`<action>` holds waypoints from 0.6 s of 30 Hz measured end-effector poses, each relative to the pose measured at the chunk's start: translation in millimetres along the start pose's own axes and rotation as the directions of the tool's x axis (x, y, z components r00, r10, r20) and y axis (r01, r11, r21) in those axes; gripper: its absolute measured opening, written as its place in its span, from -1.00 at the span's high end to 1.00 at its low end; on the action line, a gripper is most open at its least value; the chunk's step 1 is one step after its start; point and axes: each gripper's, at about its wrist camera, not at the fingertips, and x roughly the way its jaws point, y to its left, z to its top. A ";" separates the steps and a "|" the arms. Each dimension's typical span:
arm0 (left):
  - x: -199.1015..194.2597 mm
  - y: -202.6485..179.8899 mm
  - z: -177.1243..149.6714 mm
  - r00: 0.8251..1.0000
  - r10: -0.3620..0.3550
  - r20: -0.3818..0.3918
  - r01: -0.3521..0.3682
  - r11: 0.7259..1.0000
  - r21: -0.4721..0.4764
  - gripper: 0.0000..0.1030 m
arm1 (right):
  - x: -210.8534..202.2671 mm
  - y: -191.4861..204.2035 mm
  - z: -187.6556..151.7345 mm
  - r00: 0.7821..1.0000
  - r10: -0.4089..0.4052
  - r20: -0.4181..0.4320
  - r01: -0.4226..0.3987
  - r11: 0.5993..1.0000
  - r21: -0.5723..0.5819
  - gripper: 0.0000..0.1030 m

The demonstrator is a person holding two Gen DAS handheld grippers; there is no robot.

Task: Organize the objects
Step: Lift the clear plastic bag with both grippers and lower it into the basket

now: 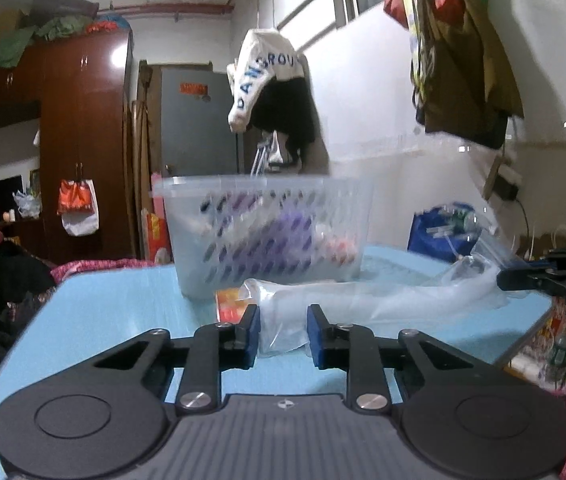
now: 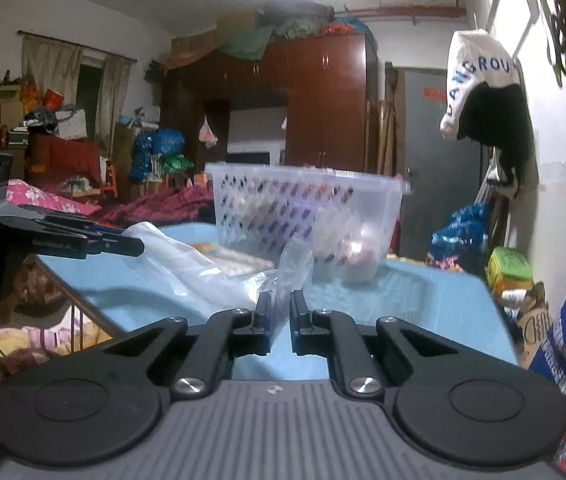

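A clear plastic bag (image 1: 363, 300) lies stretched across the blue table (image 1: 103, 308), held at both ends. My left gripper (image 1: 283, 332) is shut on a bunched end of it, the plastic filling the gap between the blue pads. At the right edge of the left wrist view, my right gripper (image 1: 503, 280) pinches the other end. In the right wrist view, my right gripper (image 2: 281, 312) is shut on a thin fold of the bag (image 2: 187, 264), and my left gripper (image 2: 139, 246) grips it from the left. Behind the bag stands a perforated clear basket (image 1: 255, 182) holding several items.
An orange packet (image 1: 229, 304) lies on the table under the bag, in front of the basket (image 2: 303, 172). A blue bag (image 1: 439, 232) sits beyond the table's far right corner. Clothes hang on the wall (image 1: 463, 60). A cluttered bed (image 2: 63, 200) lies beside the table.
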 end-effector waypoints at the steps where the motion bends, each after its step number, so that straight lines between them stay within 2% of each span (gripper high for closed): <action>1: -0.8 1.0 5.2 1.000 -0.003 0.011 0.003 1.000 -0.005 0.44 | -1.3 0.0 4.1 1.000 -0.001 0.014 0.001 1.000 -0.004 0.80; 5: -2.6 2.1 31.6 0.998 0.005 0.070 -0.006 1.000 0.012 0.44 | -1.7 -5.1 25.9 0.998 -0.007 0.067 0.009 1.000 -0.023 0.80; 11: 4.7 6.6 91.0 0.986 0.020 0.167 -0.022 1.000 0.012 0.44 | 6.0 -18.2 70.2 0.988 -0.023 0.155 0.032 0.998 -0.059 0.81; 14: 17.6 8.2 116.1 0.982 0.042 0.185 -0.046 0.999 0.020 0.44 | 17.8 -26.8 91.4 0.983 -0.031 0.181 0.044 0.997 -0.069 0.81; 18: 47.0 16.5 139.8 0.984 0.065 0.164 -0.067 0.998 0.004 0.45 | 41.1 -38.8 108.8 0.983 -0.050 0.177 0.062 0.996 -0.064 0.81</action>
